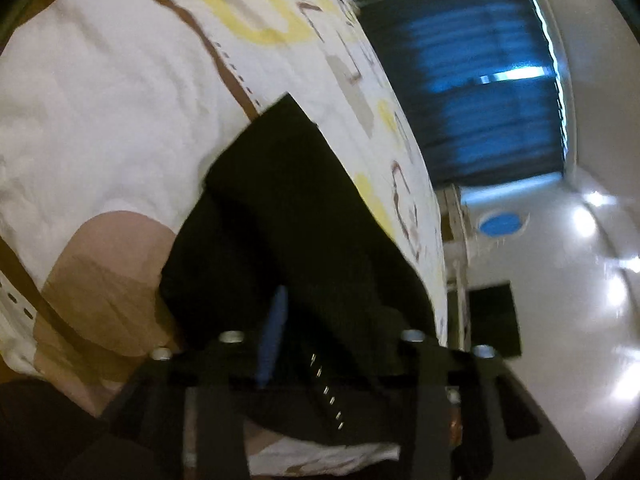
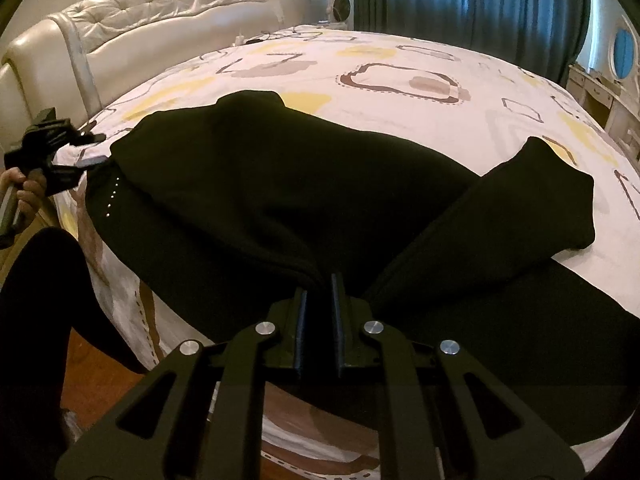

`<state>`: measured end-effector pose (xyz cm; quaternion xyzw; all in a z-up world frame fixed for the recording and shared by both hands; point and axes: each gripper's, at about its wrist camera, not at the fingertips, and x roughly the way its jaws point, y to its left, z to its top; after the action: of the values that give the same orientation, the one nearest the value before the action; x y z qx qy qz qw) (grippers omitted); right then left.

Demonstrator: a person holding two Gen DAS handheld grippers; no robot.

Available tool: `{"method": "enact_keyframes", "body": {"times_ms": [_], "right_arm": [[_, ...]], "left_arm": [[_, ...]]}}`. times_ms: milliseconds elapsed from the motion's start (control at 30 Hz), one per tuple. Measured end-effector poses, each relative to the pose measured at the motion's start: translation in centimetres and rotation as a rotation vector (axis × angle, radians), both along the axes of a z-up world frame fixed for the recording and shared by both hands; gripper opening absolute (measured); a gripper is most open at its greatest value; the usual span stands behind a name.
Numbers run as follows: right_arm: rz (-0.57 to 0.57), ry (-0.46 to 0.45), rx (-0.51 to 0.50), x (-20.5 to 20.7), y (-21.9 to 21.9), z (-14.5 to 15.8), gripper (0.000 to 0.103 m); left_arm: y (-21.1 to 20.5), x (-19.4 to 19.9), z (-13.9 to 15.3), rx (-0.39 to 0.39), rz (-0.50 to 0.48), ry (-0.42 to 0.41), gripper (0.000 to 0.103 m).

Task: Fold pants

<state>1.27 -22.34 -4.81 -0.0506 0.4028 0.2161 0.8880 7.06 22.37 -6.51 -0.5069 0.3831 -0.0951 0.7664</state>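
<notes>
While the right gripper (image 2: 320, 280) is clamped on a fold of the black pants (image 2: 288, 184), the garment spreads ahead of it over the patterned bed (image 2: 400, 64) (legs splayed left and right). Far left, the left gripper (image 2: 94, 151) pinches the studded edge. Beyond stands the headboard (image 2: 172, 4).

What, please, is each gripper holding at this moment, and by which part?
Both hold the black pants. The right gripper pinches a fold of cloth at the near edge, around the crotch. The left gripper pinches the far left corner beside a row of studs.
</notes>
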Motion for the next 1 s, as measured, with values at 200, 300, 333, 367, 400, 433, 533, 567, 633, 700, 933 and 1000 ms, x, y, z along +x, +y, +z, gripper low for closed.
{"method": "enact_keyframes", "body": {"times_ms": [200,300,333,367,400,433,533,567,633,700,933,1000], "right_arm": [[-0.005,0.004,0.023,0.0,-0.4,-0.4,0.011],[-0.005,0.002,0.026,0.0,-0.4,-0.4,0.011],[-0.005,0.002,0.028,0.1,-0.5,-0.5,0.011],[-0.005,0.002,0.03,0.1,-0.5,-0.5,0.011],[-0.006,0.002,0.033,0.1,-0.5,-0.6,0.011],[-0.005,0.002,0.034,0.1,-0.5,-0.6,0.011],[-0.006,0.0,0.035,0.1,-0.5,-0.7,0.011],[-0.007,-0.002,0.037,0.0,-0.6,-0.7,0.011],[-0.01,-0.007,0.035,0.0,-0.6,-0.6,0.011],[-0.01,-0.02,0.013,-0.1,-0.3,-0.4,0.011],[-0.022,-0.15,-0.053,-1.6,0.3,2.4,0.009],[-0.027,-0.168,-0.059,-1.9,0.0,3.3,0.009]], "left_arm": [[0.7,1.3,-0.5,-0.018,0.108,0.038,0.053],[0.5,1.7,-0.7,-0.014,0.135,0.07,0.054],[0.4,1.6,-0.7,-0.016,0.145,0.076,0.054],[0.2,1.6,-0.7,-0.019,0.147,0.075,0.054],[0.1,1.6,-0.7,-0.015,0.151,0.076,0.054],[0.1,1.7,-0.8,-0.006,0.157,0.079,0.054],[0.0,1.8,-1.4,-0.006,0.181,0.081,0.046],[0.0,2.1,-1.4,0.008,0.184,0.088,0.026],[-0.2,2.4,-1.7,0.026,0.177,0.106,0.007],[-0.3,2.3,-1.8,0.016,0.187,0.106,0.007],[-0.3,0.4,0.8,0.005,0.178,0.027,0.006],[-0.5,-0.3,1.6,0.014,0.168,0.006,0.006]]}}
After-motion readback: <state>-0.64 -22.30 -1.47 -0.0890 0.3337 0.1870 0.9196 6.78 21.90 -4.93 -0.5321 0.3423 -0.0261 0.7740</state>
